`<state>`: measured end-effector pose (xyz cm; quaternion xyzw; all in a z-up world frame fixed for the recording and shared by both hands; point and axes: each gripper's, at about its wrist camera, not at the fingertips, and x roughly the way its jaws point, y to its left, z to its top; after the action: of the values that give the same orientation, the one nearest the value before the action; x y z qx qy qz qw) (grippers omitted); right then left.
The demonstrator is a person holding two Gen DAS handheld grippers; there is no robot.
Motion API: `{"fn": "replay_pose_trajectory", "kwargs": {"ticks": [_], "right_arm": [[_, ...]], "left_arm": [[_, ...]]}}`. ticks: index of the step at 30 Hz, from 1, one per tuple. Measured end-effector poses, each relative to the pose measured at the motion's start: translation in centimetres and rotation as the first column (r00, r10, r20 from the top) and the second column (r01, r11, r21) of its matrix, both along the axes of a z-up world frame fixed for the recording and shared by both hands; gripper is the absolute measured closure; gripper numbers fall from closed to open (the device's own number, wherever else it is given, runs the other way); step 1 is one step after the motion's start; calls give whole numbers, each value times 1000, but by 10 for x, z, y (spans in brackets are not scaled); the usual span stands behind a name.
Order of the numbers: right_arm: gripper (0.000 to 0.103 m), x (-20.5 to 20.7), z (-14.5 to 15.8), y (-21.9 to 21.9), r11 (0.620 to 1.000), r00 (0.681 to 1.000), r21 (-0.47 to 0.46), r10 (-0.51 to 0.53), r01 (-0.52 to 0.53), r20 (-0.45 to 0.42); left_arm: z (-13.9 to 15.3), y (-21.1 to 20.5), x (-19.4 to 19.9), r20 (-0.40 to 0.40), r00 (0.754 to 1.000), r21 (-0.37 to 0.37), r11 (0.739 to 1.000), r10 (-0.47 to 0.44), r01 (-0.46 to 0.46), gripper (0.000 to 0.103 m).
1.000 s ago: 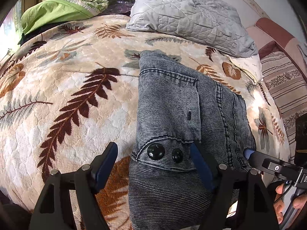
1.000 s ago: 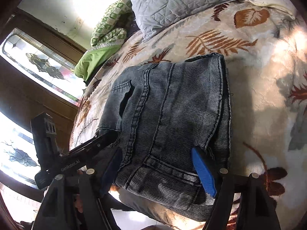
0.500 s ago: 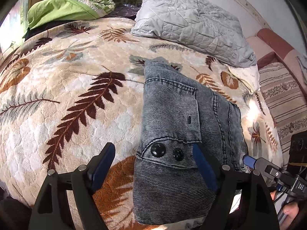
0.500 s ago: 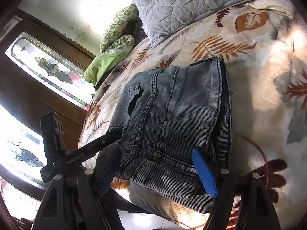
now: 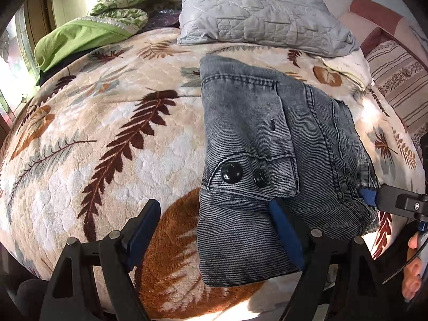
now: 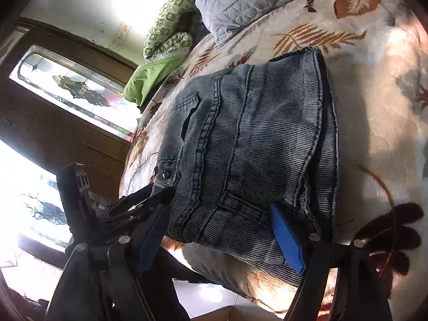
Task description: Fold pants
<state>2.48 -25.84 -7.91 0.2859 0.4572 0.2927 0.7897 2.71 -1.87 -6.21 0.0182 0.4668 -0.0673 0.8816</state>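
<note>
The grey denim pants (image 5: 270, 160) lie folded into a compact stack on the leaf-patterned blanket (image 5: 107, 139), with two black buttons facing up. They also show in the right wrist view (image 6: 254, 147). My left gripper (image 5: 214, 235) is open and empty, just short of the stack's near edge. My right gripper (image 6: 222, 235) is open and empty at the stack's near right corner. It also shows in the left wrist view (image 5: 374, 198), with its blue pad at the denim.
A grey quilted pillow (image 5: 262, 18) and a green pillow (image 5: 80, 37) lie at the head of the bed. A striped cushion (image 5: 396, 80) is at the right. A stained-glass window (image 6: 72, 88) stands to the left. The bed edge is close below the pants.
Both grippers have drawn back from the pants toward the near bed edge, staying open. The folded stack has not moved.
</note>
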Motion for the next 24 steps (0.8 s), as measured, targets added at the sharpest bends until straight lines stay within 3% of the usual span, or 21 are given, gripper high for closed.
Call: {"fn": "replay_pose_trajectory", "kwargs": {"ticks": [2,5,9,13,16,19,21,24], "right_arm": [[24,1,4,-5,1000,1000,20,-7,8,-18],[23,2,9,-12,998,999,53,-40,41,-13],[23,15,44,-13,998,995,40,-49,45,81],[23,59,72,-6,999,995,37,-33,30,95],[22,102,58,-1,998,998,-33,-49,51,45],[22,132,4,-6,994,985,-67,-90,81,-145],[22,129,3,-13,994,986,-13,-109,109,-125],[22,113,23,-13,989,990,-87,-125,119,-72]], "left_arm": [[10,6,1,-5,1000,-38,999,11,-11,19],[26,13,-5,48,999,-110,994,11,-5,19],[3,-6,-3,0,999,33,998,-47,47,19],[3,-7,-3,3,1000,35,999,-31,31,19],[3,-6,-3,4,999,28,999,-33,33,19],[1,-6,-2,2,1000,16,999,-28,28,18],[1,-5,-2,5,1000,15,1000,-26,25,18],[1,-5,-2,4,1000,9,1000,-18,18,17]]}}
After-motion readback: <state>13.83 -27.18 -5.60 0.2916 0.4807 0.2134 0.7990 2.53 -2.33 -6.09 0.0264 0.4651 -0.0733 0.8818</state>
